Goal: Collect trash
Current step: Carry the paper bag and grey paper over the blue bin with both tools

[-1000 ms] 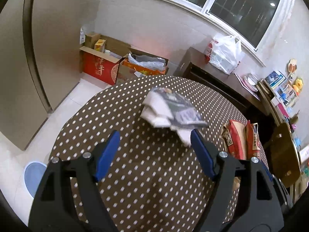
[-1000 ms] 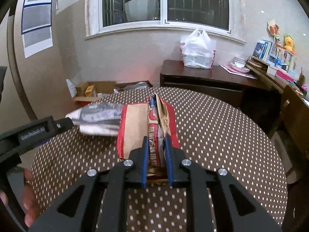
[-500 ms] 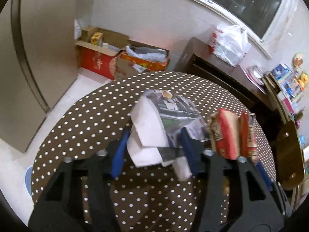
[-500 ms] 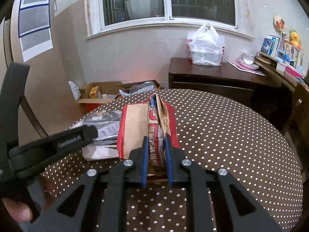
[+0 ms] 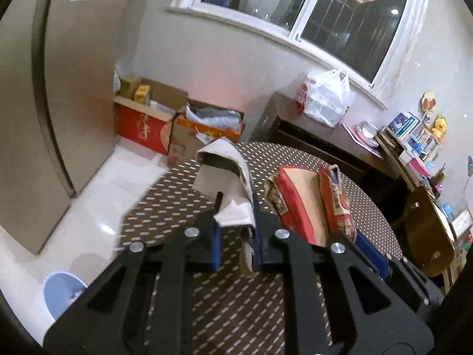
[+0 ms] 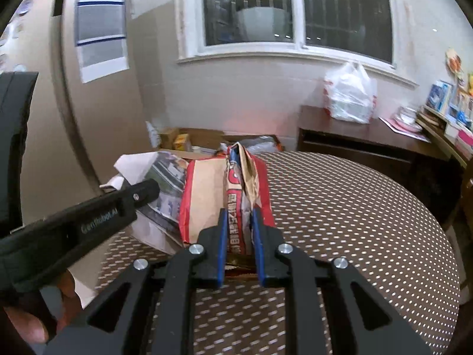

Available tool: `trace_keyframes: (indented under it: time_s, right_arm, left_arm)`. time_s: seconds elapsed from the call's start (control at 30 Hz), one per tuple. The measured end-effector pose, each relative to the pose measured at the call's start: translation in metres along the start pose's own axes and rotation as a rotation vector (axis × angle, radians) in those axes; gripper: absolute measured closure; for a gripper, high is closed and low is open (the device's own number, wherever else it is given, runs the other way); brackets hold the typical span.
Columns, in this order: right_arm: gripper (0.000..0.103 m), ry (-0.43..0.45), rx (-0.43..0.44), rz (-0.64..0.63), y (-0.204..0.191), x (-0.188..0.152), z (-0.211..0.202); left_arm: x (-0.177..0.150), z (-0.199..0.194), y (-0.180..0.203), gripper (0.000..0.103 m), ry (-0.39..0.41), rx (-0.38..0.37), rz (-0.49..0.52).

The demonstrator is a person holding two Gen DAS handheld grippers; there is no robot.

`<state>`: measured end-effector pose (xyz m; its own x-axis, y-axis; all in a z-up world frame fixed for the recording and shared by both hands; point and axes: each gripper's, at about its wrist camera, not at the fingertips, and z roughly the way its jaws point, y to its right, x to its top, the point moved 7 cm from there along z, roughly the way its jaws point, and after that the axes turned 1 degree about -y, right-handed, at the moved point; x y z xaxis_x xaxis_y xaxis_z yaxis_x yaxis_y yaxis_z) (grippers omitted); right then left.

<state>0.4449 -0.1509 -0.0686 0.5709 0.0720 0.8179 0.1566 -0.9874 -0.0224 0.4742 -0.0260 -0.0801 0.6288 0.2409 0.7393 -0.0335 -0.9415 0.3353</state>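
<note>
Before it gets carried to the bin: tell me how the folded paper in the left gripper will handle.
Probably floppy: the folded paper arches over and droops beyond the left gripper, whose jaws have just closed on it. Likely light, since a pinch at one edge holds it up. The loose layers may splay or slip.

Ceiling lamps are lighting the room evenly and reflecting as bright spots in the dark window [image 5: 310,9]. The tiled floor [image 5: 97,204] is showing glare. Motion blur is smearing the dotted tablecloth [image 5: 165,207]. Fisheye distortion is bending walls, with black vignetting darkening the corners
</note>
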Motion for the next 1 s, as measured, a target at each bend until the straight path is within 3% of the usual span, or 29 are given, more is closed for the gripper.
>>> trace_keyframes:
  time_s: [0.23, 0.5, 0.63, 0.77, 1.0]
  right_arm:
    - [0.087, 0.015, 0.144, -0.092, -0.088, -0.010, -0.042]
    - [0.087, -0.041, 0.330, -0.184, -0.202, -0.055, -0.064]
    - [0.087, -0.107, 0.391, -0.237, -0.255, -0.093, -0.056]
    - [0.087, -0.170, 0.416, -0.300, -0.303, -0.133, -0.042]
    - [0.087, -0.273, 0.473, -0.370, -0.370, -0.187, -0.021]
  left_arm:
    - [-0.014, -0.095, -0.063, 0.087, 0.121, 0.082, 0.017]
    - [-0.067, -0.164, -0.164, 0.087, 0.143, 0.226, -0.065]
    - [-0.106, -0.176, -0.217, 0.087, 0.105, 0.326, -0.105]
    - [-0.144, -0.171, -0.268, 0.087, 0.016, 0.383, -0.178]
    - [-0.189, -0.177, -0.335, 0.087, -0.067, 0.488, -0.256]
